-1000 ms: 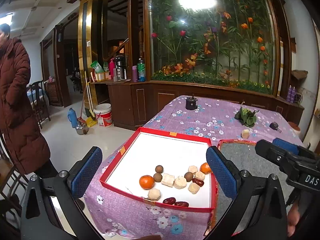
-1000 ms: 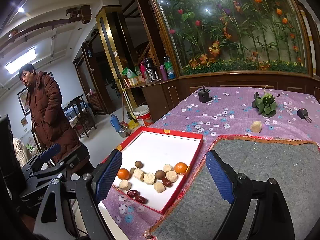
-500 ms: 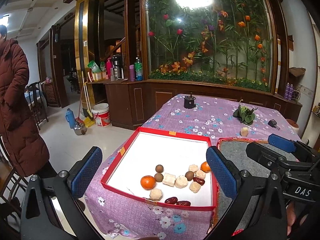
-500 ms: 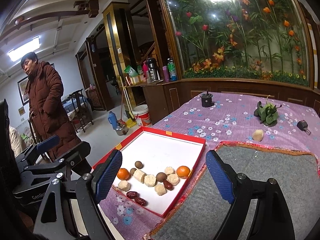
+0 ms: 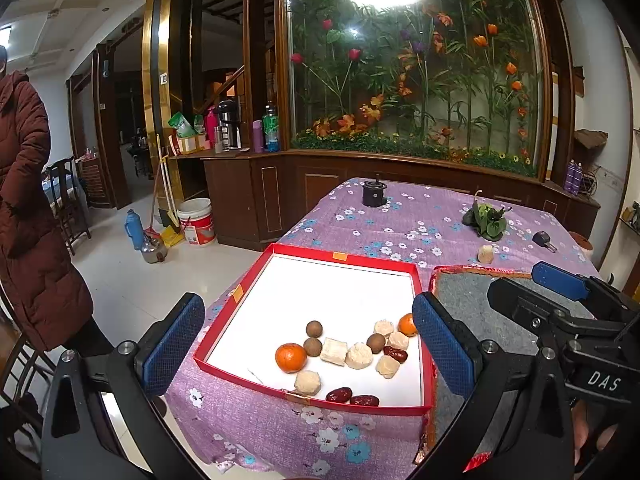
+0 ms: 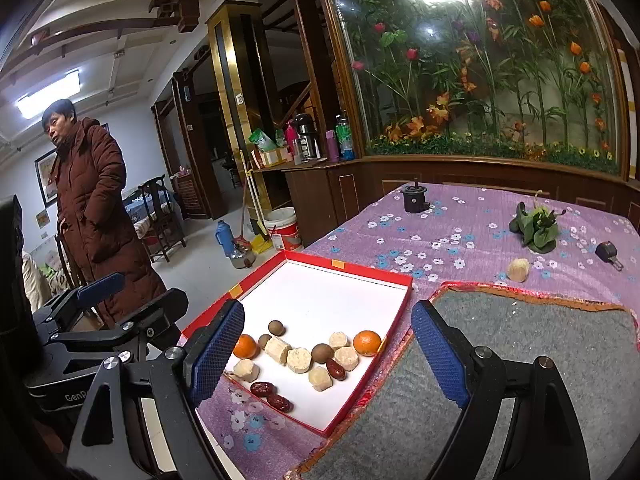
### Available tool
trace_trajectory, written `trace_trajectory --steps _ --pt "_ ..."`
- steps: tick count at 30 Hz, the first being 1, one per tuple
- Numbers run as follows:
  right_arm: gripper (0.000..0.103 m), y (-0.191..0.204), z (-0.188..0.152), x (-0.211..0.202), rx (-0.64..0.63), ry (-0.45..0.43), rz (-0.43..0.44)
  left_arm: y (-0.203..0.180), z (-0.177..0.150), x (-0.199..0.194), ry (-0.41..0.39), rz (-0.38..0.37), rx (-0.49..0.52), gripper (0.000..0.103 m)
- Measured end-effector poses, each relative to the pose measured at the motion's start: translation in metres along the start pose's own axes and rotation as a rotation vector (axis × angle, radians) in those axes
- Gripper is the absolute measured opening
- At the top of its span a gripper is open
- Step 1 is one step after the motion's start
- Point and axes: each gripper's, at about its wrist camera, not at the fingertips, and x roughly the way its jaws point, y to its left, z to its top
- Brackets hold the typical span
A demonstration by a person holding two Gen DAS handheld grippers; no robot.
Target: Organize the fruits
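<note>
Looks like nothing's been grabbed yet, so I'd call this the lining-up stage before the first pick. The left gripper (image 5: 308,344) has its fingers spread wide with nothing between them, and the right gripper (image 6: 328,356) is the same: wide apart, empty, hanging just short of the near edge of the desk (image 5: 404,216).

All the fruit sits bunched in the near part of the red box (image 5: 344,258), which is on the purple flowered cloth just left of a grey felt mat (image 6: 540,344).

My count, nearest first:
- 3 red dates: two (image 5: 352,397) side by side against the near wall, one (image 5: 396,354) further in
- 6 pale peeled chunks (image 5: 359,356) (can't tell what fruit)
- 2 tangerines, one left (image 5: 291,357), one (image 5: 407,324) by the right wall
- 3 brown longans (image 5: 314,328)

A seventh pale chunk (image 6: 518,269) sits alone out on the cloth beyond the mat, near a bunch of green leaves (image 6: 538,226).

My guess for the next move: pick one type, probably the two near dates since they're closest, drop a gripper down over one and close gently. They're small and round-ish and the pieces touch each other, so the fingers need to come in without shoving the neighbours.
</note>
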Motion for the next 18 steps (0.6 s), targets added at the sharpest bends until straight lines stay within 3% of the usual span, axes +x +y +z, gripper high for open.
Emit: trace_trajectory --steps 18 --pt "0.087 -0.0064 -0.0009 -0.0016 0.012 -0.007 -0.001 -0.0008 -0.0027 0.0037 0.008 -0.004 0.002 0.103"
